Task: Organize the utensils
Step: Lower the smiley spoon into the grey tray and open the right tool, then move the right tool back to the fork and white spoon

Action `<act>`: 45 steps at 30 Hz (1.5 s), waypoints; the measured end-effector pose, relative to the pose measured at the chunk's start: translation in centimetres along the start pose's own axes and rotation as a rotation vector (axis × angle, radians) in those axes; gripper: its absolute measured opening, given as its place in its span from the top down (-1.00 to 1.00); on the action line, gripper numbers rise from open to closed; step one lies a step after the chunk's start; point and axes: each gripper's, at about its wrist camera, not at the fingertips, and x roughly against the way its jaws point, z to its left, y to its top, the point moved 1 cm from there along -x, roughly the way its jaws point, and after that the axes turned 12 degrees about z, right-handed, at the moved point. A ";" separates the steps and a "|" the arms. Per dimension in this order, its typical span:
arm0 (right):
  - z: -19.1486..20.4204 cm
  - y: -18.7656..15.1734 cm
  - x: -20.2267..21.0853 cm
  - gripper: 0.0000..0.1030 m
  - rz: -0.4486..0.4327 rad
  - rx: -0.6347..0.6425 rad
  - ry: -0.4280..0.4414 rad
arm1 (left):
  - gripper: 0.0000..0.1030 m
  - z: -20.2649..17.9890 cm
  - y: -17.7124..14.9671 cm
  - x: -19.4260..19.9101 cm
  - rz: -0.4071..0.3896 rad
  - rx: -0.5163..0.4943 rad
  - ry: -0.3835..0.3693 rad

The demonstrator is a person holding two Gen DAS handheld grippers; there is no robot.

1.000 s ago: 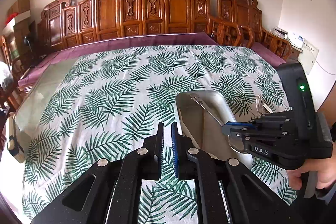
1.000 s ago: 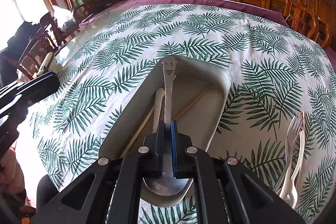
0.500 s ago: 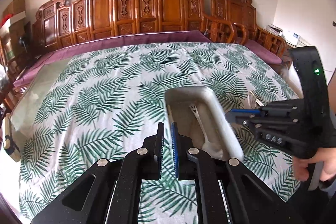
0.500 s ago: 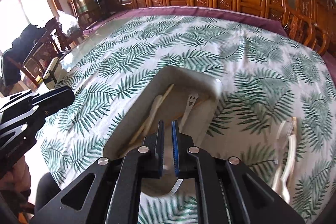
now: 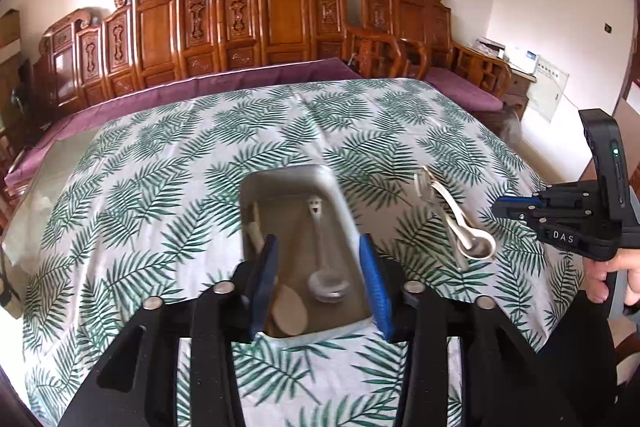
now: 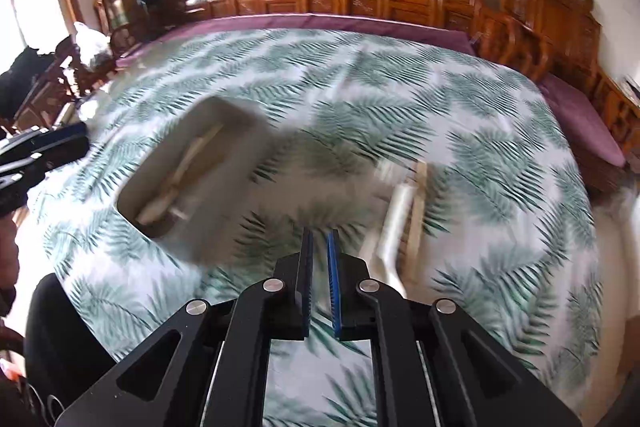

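Note:
A grey tray [image 5: 294, 174] lies on the palm-leaf cloth, holding a metal spoon with a smiley handle [image 5: 326, 281], a wooden spoon [image 5: 290, 311] and chopsticks. My left gripper [image 5: 318, 283] hovers over the tray's near end. Its jaws are opening, and no pad presses on anything. My right gripper [image 6: 320, 267] is to the right of the tray [image 6: 224, 195], almost shut with nothing between its fingers; it also shows at the right edge [image 5: 500, 205]. A white ceramic spoon [image 5: 472, 243] and a clear fork [image 5: 440, 211] lie on the cloth beside it. The right wrist view is blurred.
The table [image 5: 168, 187] is wide, covered with a leaf-print cloth over a purple one. Carved wooden chairs [image 5: 280, 23] line its far side. A person's hand [image 5: 608, 275] holds the right gripper at the table's right edge. The left gripper [image 6: 48, 147] shows at the left.
My right gripper let go of the smiley metal spoon in the tray and swung right, over the loose utensils. My left gripper moved over the tray and its jaws spread.

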 end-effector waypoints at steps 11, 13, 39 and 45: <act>-4.1 -1.4 -2.6 0.79 0.046 -0.047 0.011 | -0.04 -5.4 0.4 -3.0 0.045 -0.042 -0.036; -4.1 -1.2 -3.3 0.74 0.056 -0.040 0.015 | -0.04 -6.3 0.3 -3.6 0.053 -0.054 -0.035; -5.6 2.1 -10.3 0.74 0.170 -0.049 0.125 | -0.04 -8.9 -1.4 -6.2 0.113 -0.061 -0.073; -5.4 1.8 -10.5 0.84 0.183 -0.029 0.139 | -0.04 -9.1 -1.5 -6.3 0.117 -0.061 -0.073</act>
